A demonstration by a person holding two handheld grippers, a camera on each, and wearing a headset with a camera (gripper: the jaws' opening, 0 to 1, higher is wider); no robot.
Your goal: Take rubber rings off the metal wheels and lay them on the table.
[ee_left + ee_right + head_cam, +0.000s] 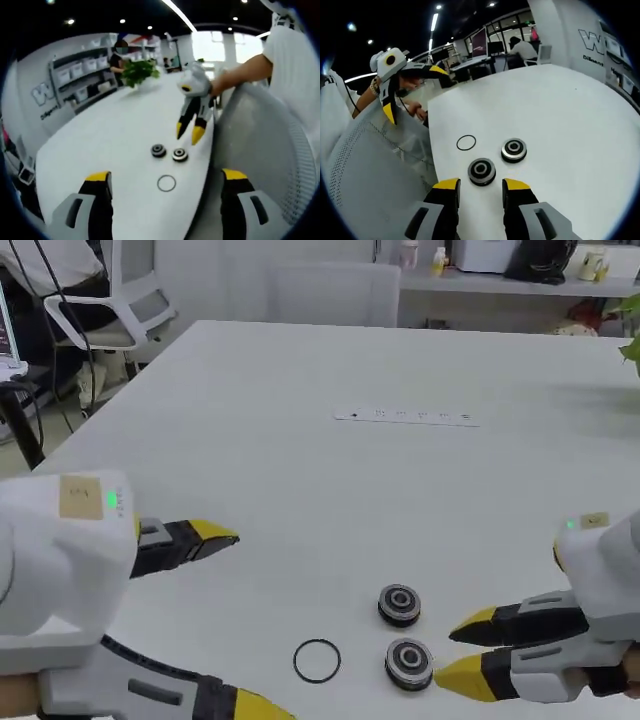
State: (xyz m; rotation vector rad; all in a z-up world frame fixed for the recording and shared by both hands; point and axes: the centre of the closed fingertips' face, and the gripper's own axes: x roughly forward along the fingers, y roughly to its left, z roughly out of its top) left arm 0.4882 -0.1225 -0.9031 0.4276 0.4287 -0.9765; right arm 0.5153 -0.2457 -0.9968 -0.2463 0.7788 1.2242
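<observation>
Two metal wheels with dark rims lie flat near the table's front edge, one [400,604] just behind the other [409,662]. A loose black rubber ring [317,660] lies flat to their left. My right gripper [458,650] is open, its yellow tips just right of the nearer wheel [481,170], nothing between them. The farther wheel [513,150] and the ring [466,142] lie beyond. My left gripper [250,622] is wide open and holds nothing. It faces the ring [166,183] and the two wheels [158,150] [180,155] from the left.
The white table [300,440] has a socket strip [405,416] set in its middle. A mesh chair back [365,165] stands at the near table edge. An office chair [130,290] is at the far left, a potted plant [137,72] at the far end.
</observation>
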